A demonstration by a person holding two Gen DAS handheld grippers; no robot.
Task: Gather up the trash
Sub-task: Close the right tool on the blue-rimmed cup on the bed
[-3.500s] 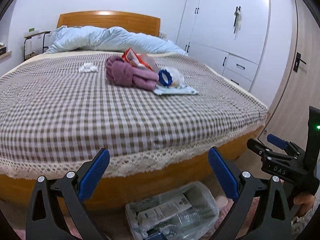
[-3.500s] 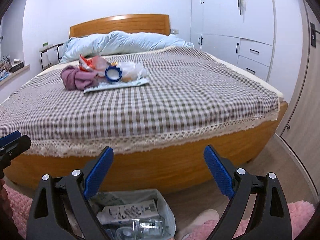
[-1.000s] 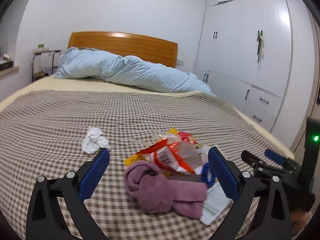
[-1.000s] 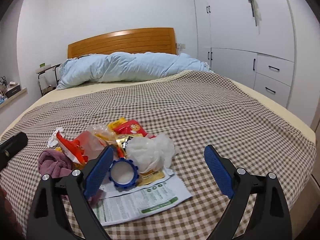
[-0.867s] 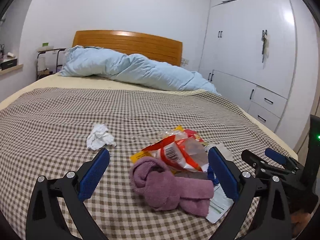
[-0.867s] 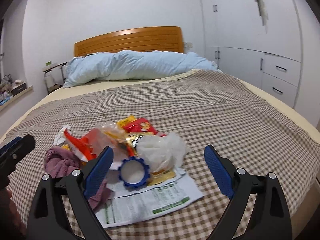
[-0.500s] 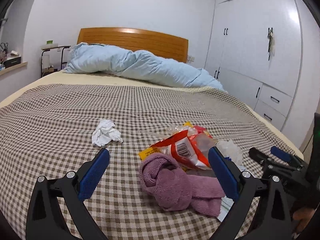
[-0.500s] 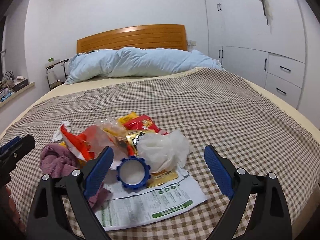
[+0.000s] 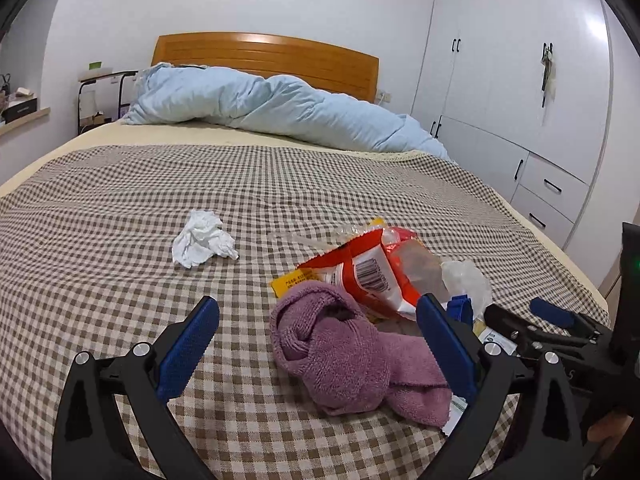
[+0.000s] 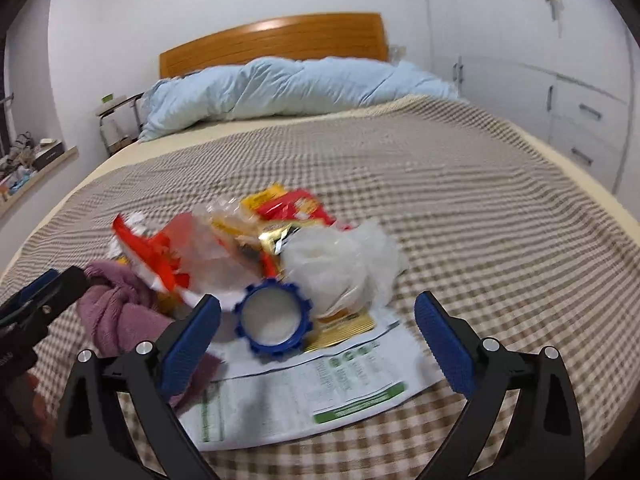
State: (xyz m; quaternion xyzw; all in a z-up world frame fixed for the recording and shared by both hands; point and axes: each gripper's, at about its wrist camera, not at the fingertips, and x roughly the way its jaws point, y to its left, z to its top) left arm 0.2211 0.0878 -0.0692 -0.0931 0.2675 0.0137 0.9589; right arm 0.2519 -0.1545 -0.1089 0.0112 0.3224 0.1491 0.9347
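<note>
Checkered bed [image 9: 120, 208]: trash pile [image 10: 256, 248] mid-bed, probably clear of edges.

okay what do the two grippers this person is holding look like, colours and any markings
Both match. The left gripper and right gripper each have two black angular fingers fixed with silver screws and tipped with ribbed blue pads. Seen from the left wrist camera, the right gripper's black body carries a small green light. No sleeves show.
</note>
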